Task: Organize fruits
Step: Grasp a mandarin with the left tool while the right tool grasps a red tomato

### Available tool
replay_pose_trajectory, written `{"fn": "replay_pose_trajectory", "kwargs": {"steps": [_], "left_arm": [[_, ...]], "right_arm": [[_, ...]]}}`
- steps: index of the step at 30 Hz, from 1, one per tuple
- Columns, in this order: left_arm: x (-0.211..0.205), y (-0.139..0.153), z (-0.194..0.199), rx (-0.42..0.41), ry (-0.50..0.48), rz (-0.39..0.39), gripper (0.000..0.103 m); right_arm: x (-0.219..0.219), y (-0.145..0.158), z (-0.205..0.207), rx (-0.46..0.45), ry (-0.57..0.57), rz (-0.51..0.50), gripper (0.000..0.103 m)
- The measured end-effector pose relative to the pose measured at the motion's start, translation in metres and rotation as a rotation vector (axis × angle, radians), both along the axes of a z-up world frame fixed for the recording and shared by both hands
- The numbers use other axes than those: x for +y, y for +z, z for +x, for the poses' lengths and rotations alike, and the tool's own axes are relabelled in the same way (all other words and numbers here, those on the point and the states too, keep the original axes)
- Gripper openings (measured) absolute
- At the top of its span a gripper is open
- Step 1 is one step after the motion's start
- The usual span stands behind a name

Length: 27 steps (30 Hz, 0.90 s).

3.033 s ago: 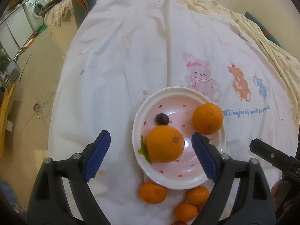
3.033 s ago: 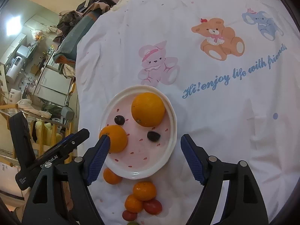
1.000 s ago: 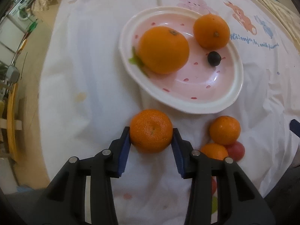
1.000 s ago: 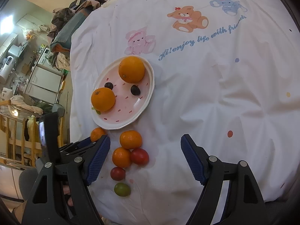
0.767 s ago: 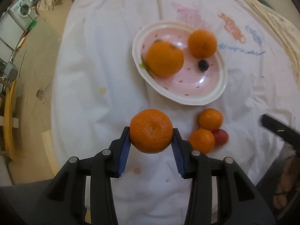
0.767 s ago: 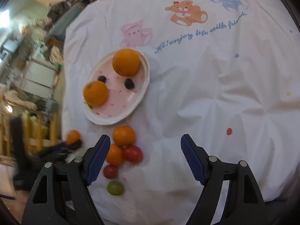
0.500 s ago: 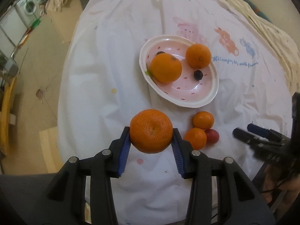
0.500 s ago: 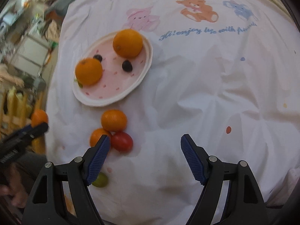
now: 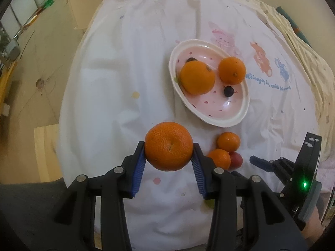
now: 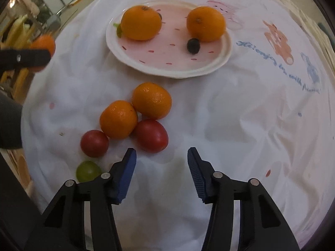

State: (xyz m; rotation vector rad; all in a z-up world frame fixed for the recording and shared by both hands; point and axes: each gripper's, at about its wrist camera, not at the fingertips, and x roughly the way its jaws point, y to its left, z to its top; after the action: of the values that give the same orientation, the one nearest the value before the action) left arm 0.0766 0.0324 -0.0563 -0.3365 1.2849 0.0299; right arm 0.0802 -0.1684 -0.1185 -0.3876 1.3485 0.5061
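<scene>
My left gripper (image 9: 168,159) is shut on a mandarin (image 9: 168,145), held above the white cloth, left of and below the pink plate (image 9: 236,117). On the plate (image 10: 222,60) lie two oranges (image 10: 141,22) (image 10: 206,23) and two dark grapes, one (image 10: 193,45) near the right orange. On the cloth below the plate sit two mandarins (image 10: 152,100) (image 10: 118,119), two red tomatoes (image 10: 151,135) (image 10: 94,143) and a green grape (image 10: 88,171). My right gripper (image 10: 161,163) hovers just below the larger tomato; its jaws are closing with nothing between them.
The white cartoon-print cloth (image 9: 129,62) covers a round table; its edge drops to the floor on the left. The left gripper with its mandarin (image 10: 43,45) shows at the left edge of the right wrist view. A dark sleeve (image 10: 9,123) is at the left.
The left gripper has risen with the mandarin, so the plate looks smaller. The right gripper has come down and rolled toward the loose fruit, and its jaws have narrowed.
</scene>
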Motion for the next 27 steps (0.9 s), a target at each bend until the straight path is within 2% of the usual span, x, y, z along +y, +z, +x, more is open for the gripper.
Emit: {"fn": "replay_pose_trajectory", "kwargs": {"steps": [7, 9, 13, 19, 27], "left_arm": [[-0.002, -0.002, 0.004, 0.007, -0.001, 0.011, 0.039], [-0.003, -0.003, 0.005, 0.011, -0.007, 0.022, 0.039], [-0.006, -0.003, 0.005, 0.005, -0.018, 0.039, 0.039], [-0.008, -0.008, 0.005, 0.005, -0.024, 0.069, 0.039], [-0.007, -0.013, 0.004, 0.007, -0.021, 0.104, 0.039]], "right_arm": [[0.008, -0.011, 0.013, 0.026, 0.032, 0.010, 0.052], [0.013, -0.013, 0.012, 0.020, 0.068, -0.003, 0.042], [0.017, -0.013, 0.012, 0.026, 0.091, 0.010, 0.035], [0.004, -0.005, 0.014, 0.049, 0.053, 0.049, 0.034], [-0.031, 0.030, 0.008, 0.017, -0.039, 0.136, 0.034]]}}
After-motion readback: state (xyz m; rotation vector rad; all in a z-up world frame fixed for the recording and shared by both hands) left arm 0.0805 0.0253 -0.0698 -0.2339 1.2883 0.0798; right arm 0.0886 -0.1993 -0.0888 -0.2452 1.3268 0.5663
